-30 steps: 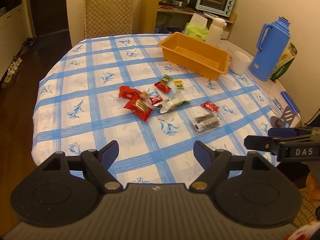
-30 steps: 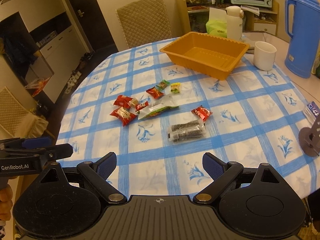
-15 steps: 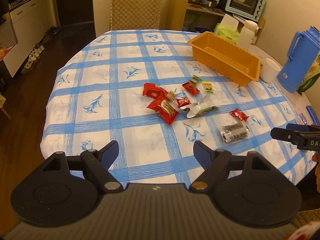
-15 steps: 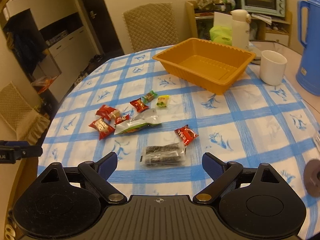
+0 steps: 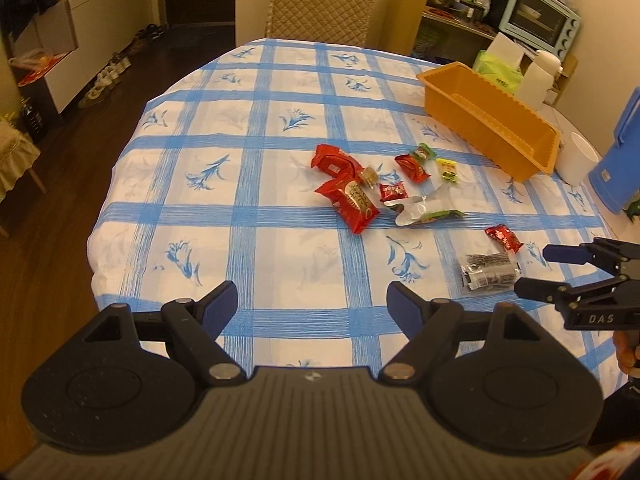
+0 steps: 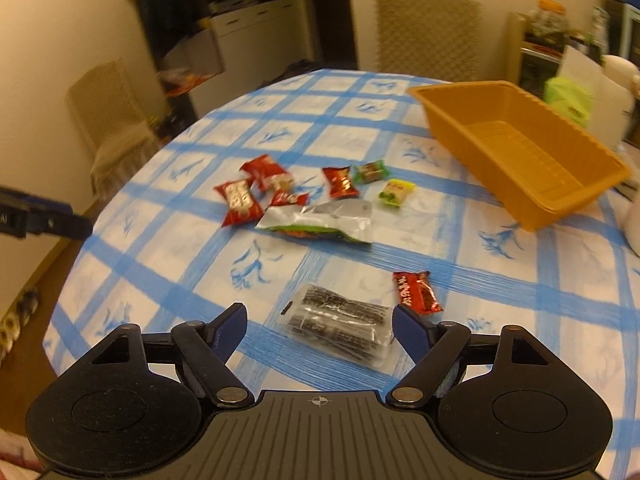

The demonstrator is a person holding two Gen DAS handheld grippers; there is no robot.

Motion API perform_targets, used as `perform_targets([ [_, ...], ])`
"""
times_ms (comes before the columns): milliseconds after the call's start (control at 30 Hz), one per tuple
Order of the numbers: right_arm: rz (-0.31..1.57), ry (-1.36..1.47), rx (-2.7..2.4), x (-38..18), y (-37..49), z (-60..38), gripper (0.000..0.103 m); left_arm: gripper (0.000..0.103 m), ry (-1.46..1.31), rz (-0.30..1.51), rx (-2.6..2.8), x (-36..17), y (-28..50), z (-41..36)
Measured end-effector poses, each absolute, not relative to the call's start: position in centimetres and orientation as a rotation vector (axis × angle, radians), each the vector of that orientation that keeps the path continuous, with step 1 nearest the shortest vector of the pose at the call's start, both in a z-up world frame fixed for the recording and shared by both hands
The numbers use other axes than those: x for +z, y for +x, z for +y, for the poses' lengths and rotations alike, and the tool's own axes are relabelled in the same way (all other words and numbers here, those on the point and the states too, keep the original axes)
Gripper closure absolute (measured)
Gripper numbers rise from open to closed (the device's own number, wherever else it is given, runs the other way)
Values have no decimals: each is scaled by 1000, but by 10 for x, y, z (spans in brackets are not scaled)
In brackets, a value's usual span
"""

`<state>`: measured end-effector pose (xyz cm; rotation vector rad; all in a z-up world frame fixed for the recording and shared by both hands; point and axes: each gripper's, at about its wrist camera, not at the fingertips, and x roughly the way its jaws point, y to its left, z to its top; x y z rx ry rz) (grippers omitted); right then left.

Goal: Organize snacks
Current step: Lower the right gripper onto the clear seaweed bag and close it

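Right wrist view: right gripper was closing, jaws unclenched astride the clear packet of dark snacks on the tablecloth, untouched; grasp then transfer to orange tray judged next; left gripper released, empty.

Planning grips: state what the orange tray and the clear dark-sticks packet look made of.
Orange tray: looks like thin moulded plastic, semi-matte, with ribbed walls and a crimped rim. Clear packet: likely glossy transparent plastic film, since it glints and the dark sticks show through.
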<state>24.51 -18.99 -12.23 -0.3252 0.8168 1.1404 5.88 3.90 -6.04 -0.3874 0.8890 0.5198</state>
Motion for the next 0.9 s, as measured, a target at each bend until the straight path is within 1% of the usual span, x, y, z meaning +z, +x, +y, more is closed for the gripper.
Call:
perform_targets([
  [333, 751, -557, 1288, -152, 261, -164, 33, 23, -435, 900, 609, -69, 52, 33],
  [667, 746, -704, 1464, -167, 275, -147, 34, 23, -457, 911, 659, -71, 49, 26],
  [700, 741, -723, 1473, -168, 276, -146, 35, 23, -459, 912, 663, -72, 48, 25],
  [833, 743, -736, 1489, -171, 278, -143, 45, 23, -465, 914, 677, -72, 47, 21],
  [900, 746, -740, 1488, -172, 276, -142, 48, 23, -466, 915, 681, -72, 47, 18],
])
